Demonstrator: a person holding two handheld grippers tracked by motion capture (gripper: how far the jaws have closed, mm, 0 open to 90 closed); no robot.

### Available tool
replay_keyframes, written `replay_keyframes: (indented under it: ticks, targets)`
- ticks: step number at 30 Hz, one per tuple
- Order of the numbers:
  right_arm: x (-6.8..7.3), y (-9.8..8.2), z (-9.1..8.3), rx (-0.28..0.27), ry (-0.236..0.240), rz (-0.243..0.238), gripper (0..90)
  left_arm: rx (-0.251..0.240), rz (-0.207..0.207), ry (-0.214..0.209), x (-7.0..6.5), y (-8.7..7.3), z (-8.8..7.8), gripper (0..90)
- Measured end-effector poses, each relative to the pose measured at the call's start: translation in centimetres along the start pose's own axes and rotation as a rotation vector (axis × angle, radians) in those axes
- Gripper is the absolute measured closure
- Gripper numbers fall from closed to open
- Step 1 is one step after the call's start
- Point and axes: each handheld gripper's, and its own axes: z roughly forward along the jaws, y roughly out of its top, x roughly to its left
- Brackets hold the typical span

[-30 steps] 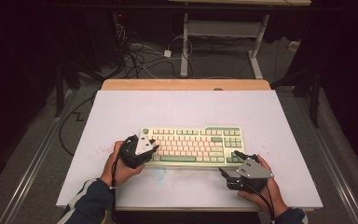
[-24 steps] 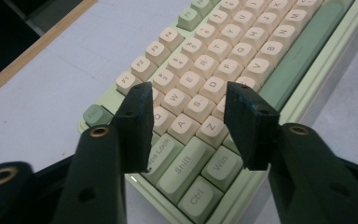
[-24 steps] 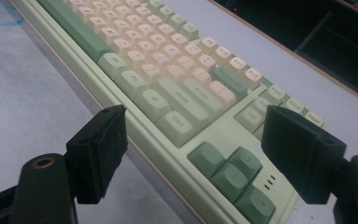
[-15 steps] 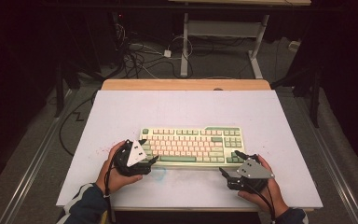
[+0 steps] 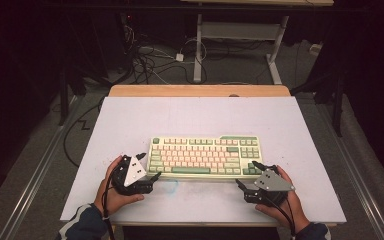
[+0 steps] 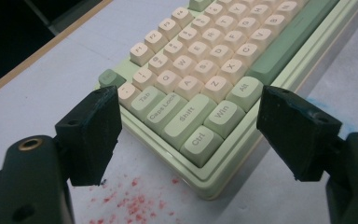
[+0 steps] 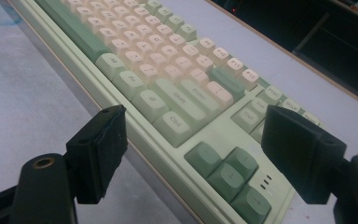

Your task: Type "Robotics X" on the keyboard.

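The keyboard (image 5: 204, 156) is flanked on the surface (image 5: 195, 115): left tongs (image 5: 148, 166) at 8 o'clock, right tongs (image 5: 248, 174) at 4, both spread wide, nothing gripped.

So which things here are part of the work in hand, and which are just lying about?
In the job:
- keyboard
- left gripper, open at its near left corner
- right gripper, open at its near right corner

Lying about:
- red specks on the table by the left corner
- cables on the floor behind
- white desk frame at the back
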Motion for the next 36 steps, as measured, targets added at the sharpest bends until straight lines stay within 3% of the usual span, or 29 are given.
replay_keyframes:
  ticks: [10, 14, 18, 21, 30, 36]
  targets:
    - [0.0, 0.0, 0.0, 0.002, 0.001, -0.003, 23.4, 0.022, -0.011, -0.009, 0.2, 0.4, -0.2, 32.0]
    - [0.1, 0.0, 0.1, 0.005, 0.003, -0.006, 23.4, 0.042, -0.008, -0.047, -0.1, 0.6, -0.3, 46.9]
    - [0.1, 0.0, 0.1, 0.005, 0.003, -0.005, 23.4, 0.051, -0.033, -0.096, -0.5, 1.2, -0.4, 73.5]
    - [0.1, 0.0, 0.1, 0.008, 0.004, -0.004, 23.4, 0.064, -0.057, -0.117, -0.9, 1.8, 0.1, 87.3]
    - [0.2, -0.1, 0.4, 0.016, 0.008, -0.01, 23.4, 0.114, -0.044, -0.124, -2.7, 2.4, 2.9, 87.6]
    - [0.2, -0.1, 0.4, 0.017, 0.007, -0.007, 23.5, 0.146, -0.027, -0.156, -4.0, 2.2, 4.2, 87.5]
